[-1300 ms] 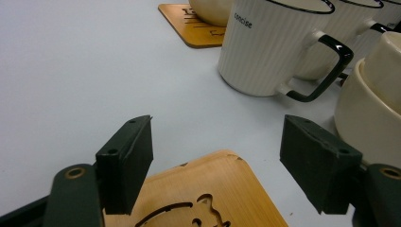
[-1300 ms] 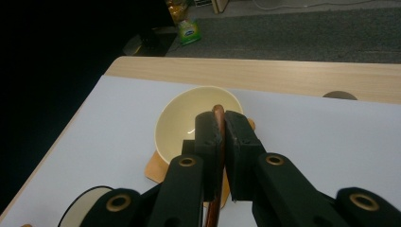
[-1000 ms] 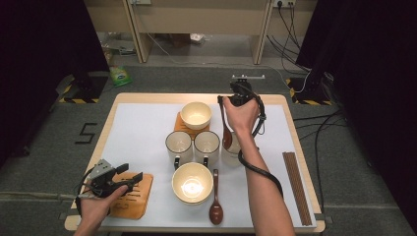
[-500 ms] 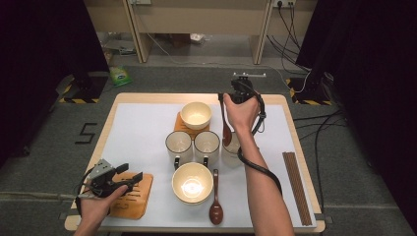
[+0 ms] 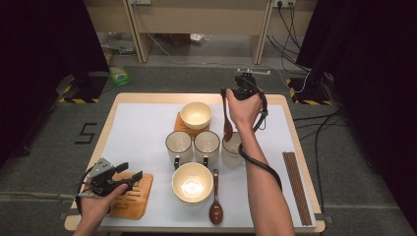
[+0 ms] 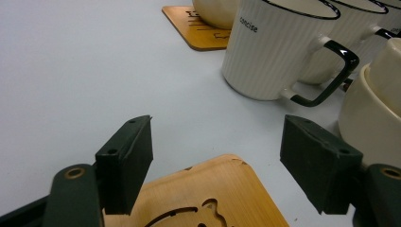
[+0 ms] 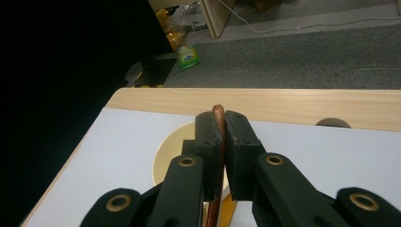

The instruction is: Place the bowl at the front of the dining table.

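My right gripper (image 5: pixel 226 93) is held up over the far right of the table, shut on the handle of a brown spoon (image 5: pixel 227 125). The spoon hangs downward with its bowl just above a pale cup (image 5: pixel 233 151). The right gripper view has the two jaws of the right gripper (image 7: pixel 222 120) pressed on the spoon handle (image 7: pixel 218 142). My left gripper (image 5: pixel 131 173) rests open at the front left over a wooden coaster (image 5: pixel 132 199). Seen from the left gripper (image 6: pixel 217 146), the coaster (image 6: pixel 213 194) lies below and between the jaws, ungripped.
Two white mugs (image 5: pixel 178 144) (image 5: pixel 207 143) stand mid-table, beside the pale cup. A cream bowl (image 5: pixel 195 114) sits on a second coaster behind them. Another bowl (image 5: pixel 192 183) and a second brown spoon (image 5: pixel 215 206) lie at the front. Chopsticks (image 5: pixel 296 187) lie along the right edge.
The right gripper has risen slightly with the spoon, lifting its bowl up from the pale cup. The left gripper has stayed put.
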Motion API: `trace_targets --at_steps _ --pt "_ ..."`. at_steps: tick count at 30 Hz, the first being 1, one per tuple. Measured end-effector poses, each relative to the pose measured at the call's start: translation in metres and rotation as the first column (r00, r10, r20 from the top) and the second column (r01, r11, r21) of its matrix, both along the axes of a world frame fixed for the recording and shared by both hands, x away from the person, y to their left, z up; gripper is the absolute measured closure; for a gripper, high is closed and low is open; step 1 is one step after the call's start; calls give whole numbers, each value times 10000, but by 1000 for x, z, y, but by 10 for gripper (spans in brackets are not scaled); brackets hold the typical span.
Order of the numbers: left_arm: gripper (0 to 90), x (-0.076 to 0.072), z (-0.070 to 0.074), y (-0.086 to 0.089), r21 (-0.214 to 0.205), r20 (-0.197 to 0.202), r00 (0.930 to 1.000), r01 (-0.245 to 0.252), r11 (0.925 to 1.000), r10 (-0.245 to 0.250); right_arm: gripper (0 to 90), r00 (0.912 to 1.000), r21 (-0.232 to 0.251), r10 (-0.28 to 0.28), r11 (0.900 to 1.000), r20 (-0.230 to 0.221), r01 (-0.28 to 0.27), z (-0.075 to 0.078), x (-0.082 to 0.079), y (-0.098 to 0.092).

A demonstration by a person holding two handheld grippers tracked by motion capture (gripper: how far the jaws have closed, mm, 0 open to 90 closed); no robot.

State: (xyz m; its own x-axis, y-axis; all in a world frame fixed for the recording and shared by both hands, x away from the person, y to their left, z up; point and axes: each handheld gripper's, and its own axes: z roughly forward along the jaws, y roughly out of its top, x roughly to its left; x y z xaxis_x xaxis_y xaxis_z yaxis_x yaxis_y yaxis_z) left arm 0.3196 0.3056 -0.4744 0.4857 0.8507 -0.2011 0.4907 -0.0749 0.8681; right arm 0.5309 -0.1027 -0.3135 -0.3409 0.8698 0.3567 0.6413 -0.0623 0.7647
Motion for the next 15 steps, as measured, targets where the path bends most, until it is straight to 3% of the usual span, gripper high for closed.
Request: trace_targets --at_steps 15 --pt "255 -1 -1 4 -80 -9 10000 -83 9999 83 844 9997 233 -159 9996 182 155 0 7 1"
